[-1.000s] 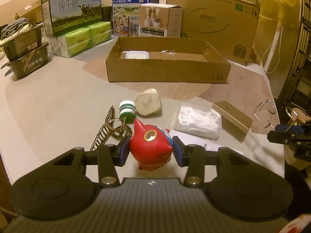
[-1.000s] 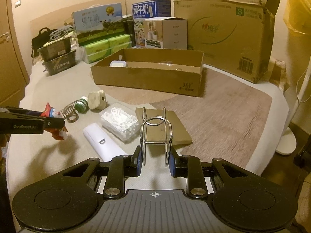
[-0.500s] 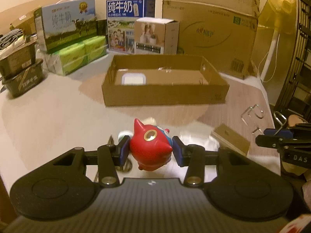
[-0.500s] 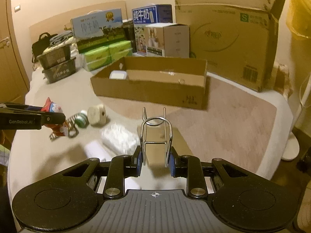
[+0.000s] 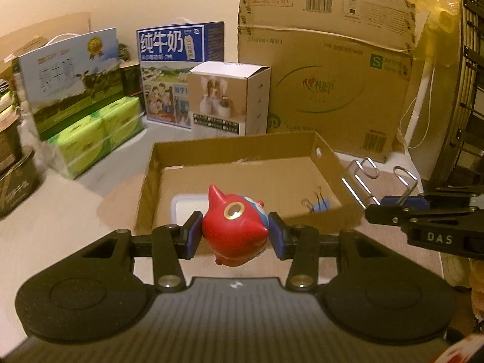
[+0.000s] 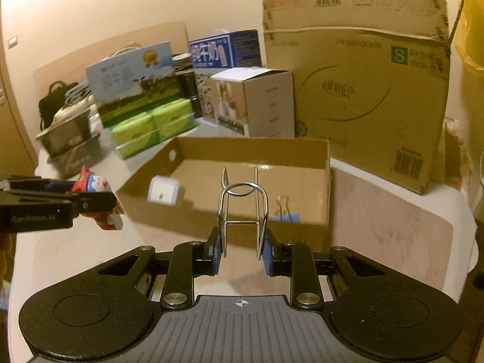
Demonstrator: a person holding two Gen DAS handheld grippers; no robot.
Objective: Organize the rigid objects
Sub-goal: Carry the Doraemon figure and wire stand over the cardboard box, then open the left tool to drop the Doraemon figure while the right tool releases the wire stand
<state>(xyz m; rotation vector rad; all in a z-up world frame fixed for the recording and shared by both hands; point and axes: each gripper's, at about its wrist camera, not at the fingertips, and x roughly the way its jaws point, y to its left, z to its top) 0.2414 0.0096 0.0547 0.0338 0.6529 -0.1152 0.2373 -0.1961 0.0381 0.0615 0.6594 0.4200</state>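
Both hands loaded, both short of the drop. My left gripper (image 5: pixel 234 231) is clamped on the red toy (image 5: pixel 234 227), one blue pad on each flank. My right gripper (image 6: pixel 241 249) is clamped on the wire rack (image 6: pixel 243 208), whose two prongs stick out ahead of the fingers.

Progress, as I judge it: partway. Both items are off the table and carried; neither is released yet.

The shallow cardboard tray (image 5: pixel 328 154) lies straight ahead of both sets of fingers. From the left wrist view the toy sits about over the tray's near wall. From the right wrist view the rack's prongs overlap the tray floor, though I cannot tell whether they have crossed the near wall or just line up with it.

Already in the tray:
- a white lidded box (image 6: pixel 163 193), ahead and left of the right fingers
- a blue binder clip (image 6: pixel 286 211), just right of the rack's prongs; motion blur makes it soft, but the wire handles read clearly enough

Left to do: bring both over the tray floor, lower, let go. Open floor shows between box and clip, so room looks adequate. Whatever remains on the table near me is out of view.

Behind the tray: milk cartons (image 5: pixel 181 69), green tissue packs (image 5: pixel 93 139), a big cardboard box (image 5: pixel 326 69).
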